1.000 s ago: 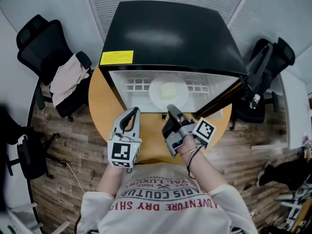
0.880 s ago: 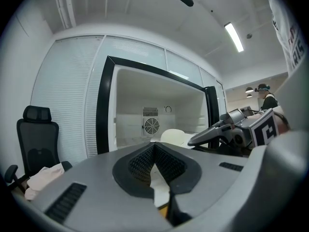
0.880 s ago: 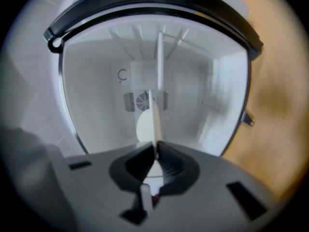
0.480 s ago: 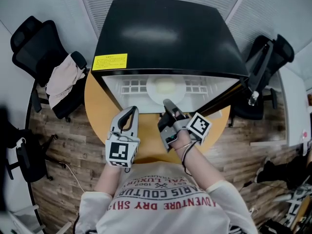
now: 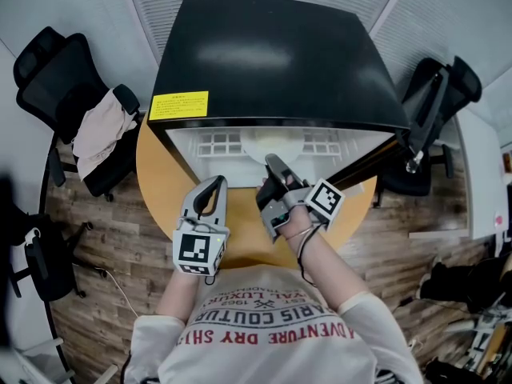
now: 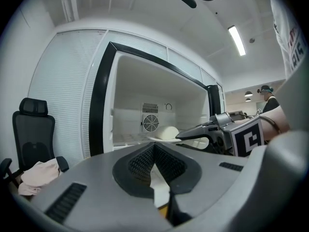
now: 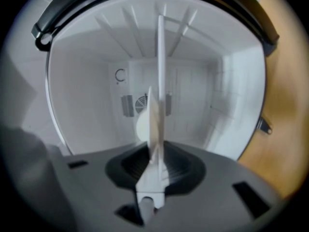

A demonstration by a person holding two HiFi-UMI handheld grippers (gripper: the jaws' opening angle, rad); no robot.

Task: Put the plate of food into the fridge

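The plate (image 5: pixel 270 145) is set in the fridge (image 5: pixel 272 62); withdrawal remains. The right tool (image 5: pixel 273 165) was just opened round its rim, the left tool (image 5: pixel 214 184) shut, empty.

Ahead of the left hand-held gripper (image 5: pixel 218 182) the fridge (image 5: pixel 272 62) stands open, its shelf free there. The plate (image 5: pixel 272 144) fills mid-shelf; the open door (image 5: pixel 370 165) bounds the right.

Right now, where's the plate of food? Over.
Right hand-held gripper jaws just opening, plate of food between them, inside fridge. Left hand-held gripper shut, empty. Nothing in the way.
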